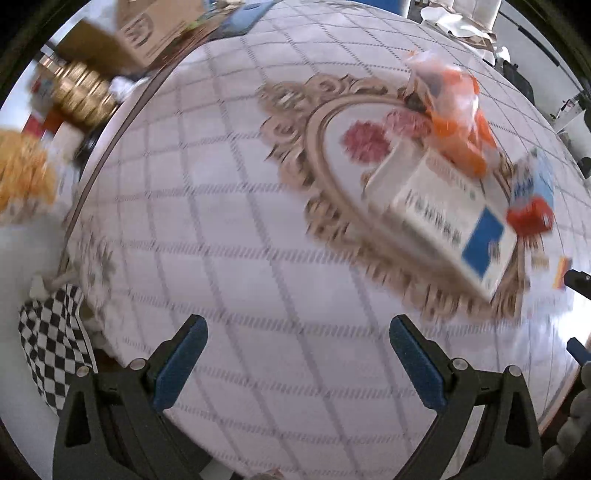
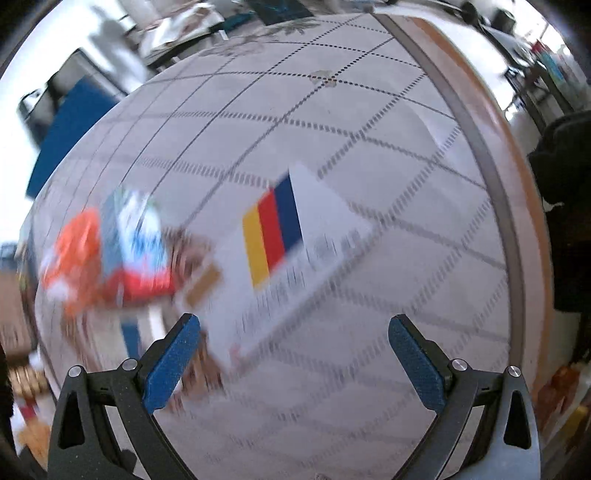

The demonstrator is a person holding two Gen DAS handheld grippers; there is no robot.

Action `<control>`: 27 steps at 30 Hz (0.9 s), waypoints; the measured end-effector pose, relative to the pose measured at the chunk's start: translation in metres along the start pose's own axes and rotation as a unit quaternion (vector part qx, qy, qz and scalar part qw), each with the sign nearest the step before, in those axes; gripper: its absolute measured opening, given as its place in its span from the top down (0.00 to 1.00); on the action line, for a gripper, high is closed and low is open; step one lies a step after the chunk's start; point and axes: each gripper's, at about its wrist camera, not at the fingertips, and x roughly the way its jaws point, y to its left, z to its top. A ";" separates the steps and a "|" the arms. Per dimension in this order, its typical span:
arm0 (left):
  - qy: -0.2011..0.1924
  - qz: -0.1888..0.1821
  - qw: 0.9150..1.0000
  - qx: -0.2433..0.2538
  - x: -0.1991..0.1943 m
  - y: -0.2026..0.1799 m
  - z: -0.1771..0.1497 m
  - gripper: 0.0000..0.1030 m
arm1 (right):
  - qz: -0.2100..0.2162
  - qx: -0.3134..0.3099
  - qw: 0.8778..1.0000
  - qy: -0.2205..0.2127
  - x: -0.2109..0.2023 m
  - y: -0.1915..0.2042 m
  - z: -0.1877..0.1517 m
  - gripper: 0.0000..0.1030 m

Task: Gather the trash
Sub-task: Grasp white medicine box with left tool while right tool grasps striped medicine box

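Both views are motion-blurred. In the left wrist view a white carton with a blue patch [image 1: 443,218] lies on the round table, with a crumpled orange-and-clear wrapper [image 1: 458,114] behind it and a blue-and-red packet [image 1: 532,199] to its right. My left gripper [image 1: 297,363] is open above bare tablecloth, well short of them. In the right wrist view a white box with yellow, red and blue stripes [image 2: 288,254] lies just ahead of my open right gripper [image 2: 293,363]. The orange wrapper [image 2: 70,254] and the blue-and-red packet [image 2: 136,243] sit to its left.
The table [image 1: 221,221] carries a grid-patterned cloth with an ornate oval motif [image 1: 306,147]. Its rim [image 2: 491,177] curves down the right. A cardboard box [image 1: 155,29], a brass object [image 1: 81,96] and a checkered cloth [image 1: 51,339] lie beyond the left edge.
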 end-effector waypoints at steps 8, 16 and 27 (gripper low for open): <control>0.035 0.025 0.999 -0.007 0.031 -0.007 0.028 0.02 | -0.098 -0.021 0.995 0.005 0.029 0.047 0.028 0.01; 0.052 0.003 0.999 -0.012 0.032 -0.018 0.031 0.02 | -0.155 -0.176 0.972 -0.024 0.019 0.045 0.001 0.32; 0.148 -0.122 0.967 -0.167 0.040 -0.052 0.066 0.02 | -0.116 -0.020 0.993 -0.018 -0.003 -0.008 0.051 0.18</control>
